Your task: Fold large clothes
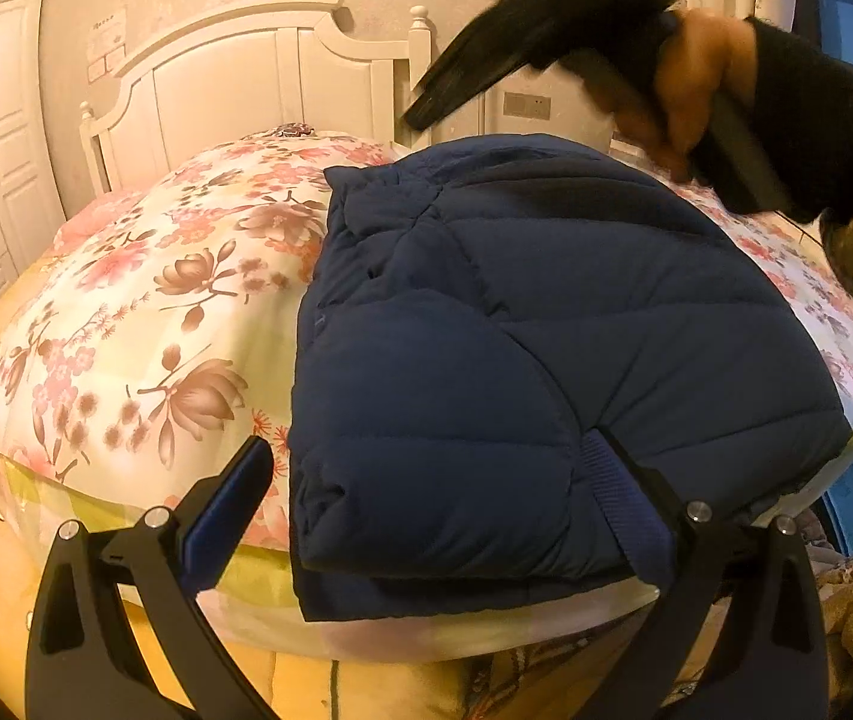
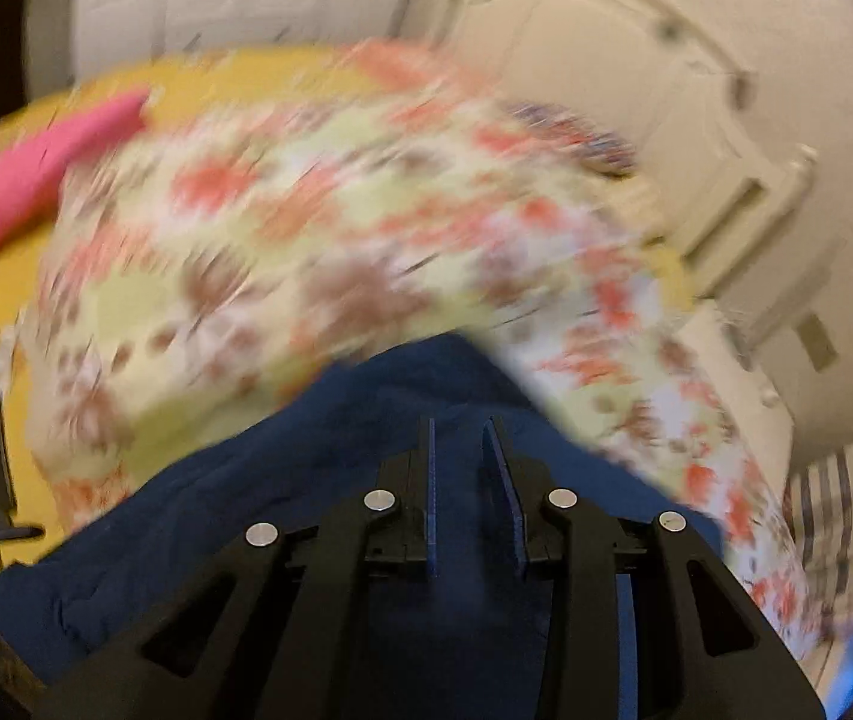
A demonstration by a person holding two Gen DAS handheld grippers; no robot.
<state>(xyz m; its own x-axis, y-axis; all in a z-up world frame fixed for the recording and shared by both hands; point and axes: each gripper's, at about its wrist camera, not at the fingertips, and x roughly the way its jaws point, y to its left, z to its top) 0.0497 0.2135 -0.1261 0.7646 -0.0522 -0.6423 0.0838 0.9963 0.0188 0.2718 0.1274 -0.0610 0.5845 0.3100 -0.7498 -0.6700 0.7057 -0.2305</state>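
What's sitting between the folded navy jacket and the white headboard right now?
In the left wrist view, only the floral quilt covers the stretch between the navy jacket and the white headboard; nothing else lies on it there.

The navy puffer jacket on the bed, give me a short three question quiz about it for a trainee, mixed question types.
1. True or false: the navy puffer jacket hangs from the headboard.
2. Which covering lies under the jacket? A) floral quilt B) striped towel C) bare mattress
3. Fill in: the left gripper has its jaws spread ____ at the jacket's near edge.

Key: 1 false; 2 A; 3 wide (open), nothing pinched.
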